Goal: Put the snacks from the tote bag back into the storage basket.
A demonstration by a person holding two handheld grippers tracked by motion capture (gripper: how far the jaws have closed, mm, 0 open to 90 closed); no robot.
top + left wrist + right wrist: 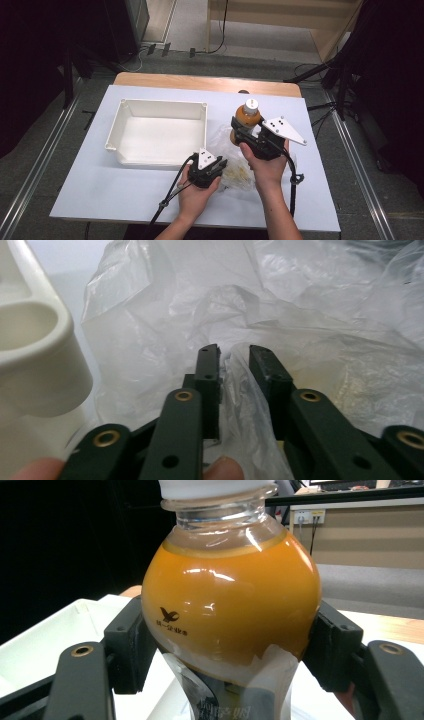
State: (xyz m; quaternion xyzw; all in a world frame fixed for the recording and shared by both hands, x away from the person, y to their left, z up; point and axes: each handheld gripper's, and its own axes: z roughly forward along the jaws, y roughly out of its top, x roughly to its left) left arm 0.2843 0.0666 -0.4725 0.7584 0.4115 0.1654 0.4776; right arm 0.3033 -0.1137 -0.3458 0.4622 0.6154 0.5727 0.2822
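The bench [100, 195], white-topped, filled the centre of the high view. A white tray [160, 131] sat at centre-left of that frame, its rim corner at the left edge of the left gripper view. A crumpled clear plastic bag [300, 305] lay just right of the tray. The right hand-held gripper [225, 645] was clamped on an orange juice bottle [230, 595], upright at centre-right of the high view, one jaw on each side of its round body. The left hand-held gripper [234, 356] had its jaws pinched on a fold of the bag, a narrow gap between them.
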